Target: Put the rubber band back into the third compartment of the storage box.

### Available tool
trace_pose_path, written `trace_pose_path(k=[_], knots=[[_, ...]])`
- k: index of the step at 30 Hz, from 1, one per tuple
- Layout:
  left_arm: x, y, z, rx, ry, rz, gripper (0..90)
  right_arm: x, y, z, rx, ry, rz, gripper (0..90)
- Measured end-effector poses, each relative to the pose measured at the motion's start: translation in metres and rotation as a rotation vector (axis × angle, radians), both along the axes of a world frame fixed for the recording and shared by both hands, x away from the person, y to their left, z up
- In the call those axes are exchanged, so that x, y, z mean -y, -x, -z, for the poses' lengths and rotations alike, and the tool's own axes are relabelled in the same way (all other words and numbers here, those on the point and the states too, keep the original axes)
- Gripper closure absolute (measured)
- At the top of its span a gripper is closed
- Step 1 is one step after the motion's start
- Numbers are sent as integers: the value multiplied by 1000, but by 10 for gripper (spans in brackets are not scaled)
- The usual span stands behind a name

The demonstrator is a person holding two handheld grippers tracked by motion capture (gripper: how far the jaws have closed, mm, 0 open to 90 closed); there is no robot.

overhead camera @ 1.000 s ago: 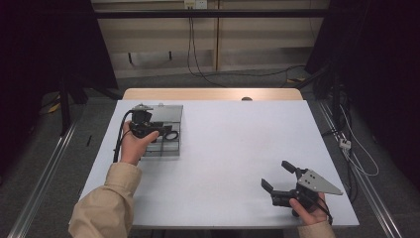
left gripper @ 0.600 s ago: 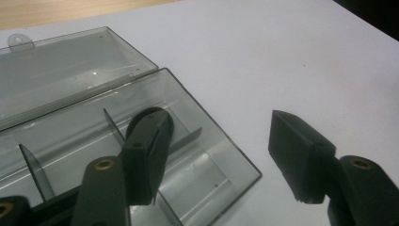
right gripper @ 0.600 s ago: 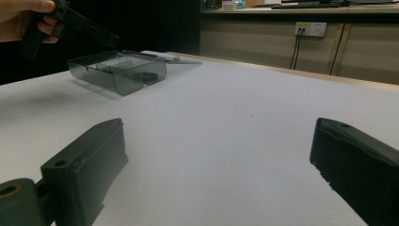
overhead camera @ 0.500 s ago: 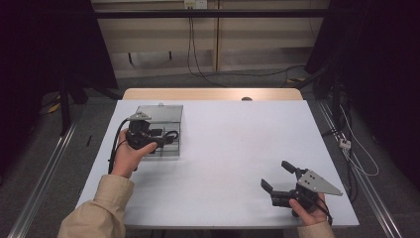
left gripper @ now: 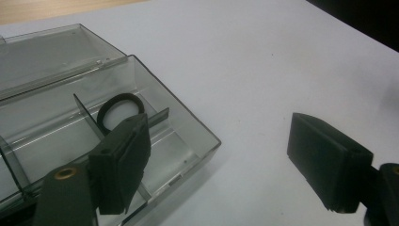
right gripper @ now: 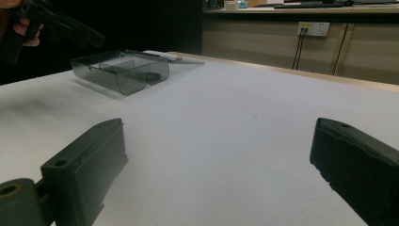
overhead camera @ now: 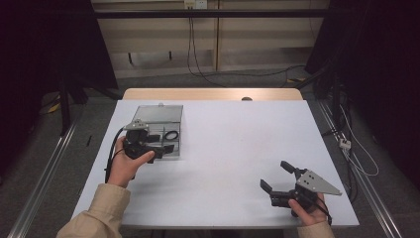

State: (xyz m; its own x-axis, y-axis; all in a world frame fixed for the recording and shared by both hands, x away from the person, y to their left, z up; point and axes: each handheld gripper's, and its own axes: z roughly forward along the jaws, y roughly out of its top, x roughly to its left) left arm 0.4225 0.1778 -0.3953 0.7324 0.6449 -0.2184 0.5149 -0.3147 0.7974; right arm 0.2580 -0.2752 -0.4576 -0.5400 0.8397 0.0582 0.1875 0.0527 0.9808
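One clear plastic box (overhead camera: 157, 130) lies open at the left side of the white table (overhead camera: 233, 144), its lid folded flat toward the far edge. Thin dividers split its tray into compartments, and a black ring (left gripper: 120, 109) lies flat in one of them, near the tray's right wall; in the high view the ring (overhead camera: 171, 135) sits just right of the left gripper (overhead camera: 166, 147).

The left gripper hovers at the box's near right corner. In the left gripper view its jaws are spread wide with nothing between them: one jaw hangs over the tray just in front of the ring, the other over bare table outside the box wall. The left hand (overhead camera: 126, 166) holds it from behind, a beige sleeve (overhead camera: 96, 215) reaching in from the bottom edge.

Compared with half a second ago, the left hand and gripper have drawn back toward the person and slightly right, from over the tray's middle to its near edge. The box has not moved.

The right gripper (overhead camera: 280, 177) rests low near the table's near right corner, well apart from the box, unchanged in place. Its jaws (right gripper: 211, 174) are released wide, empty, pointing across the table toward the box (right gripper: 120, 69).
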Motion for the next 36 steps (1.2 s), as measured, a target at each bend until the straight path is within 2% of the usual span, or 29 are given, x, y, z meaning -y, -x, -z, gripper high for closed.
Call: trace_pose_path(k=[6,23,36], knots=[[-4,7,2,1,15,7,200,0,0,0,0,0,-3,35],[-20,28,18,9,10,12,168,-1,0,0,0,2,-8,33],[-24,41,27,14,14,19,158,-2,0,0,0,6,-12,33]])
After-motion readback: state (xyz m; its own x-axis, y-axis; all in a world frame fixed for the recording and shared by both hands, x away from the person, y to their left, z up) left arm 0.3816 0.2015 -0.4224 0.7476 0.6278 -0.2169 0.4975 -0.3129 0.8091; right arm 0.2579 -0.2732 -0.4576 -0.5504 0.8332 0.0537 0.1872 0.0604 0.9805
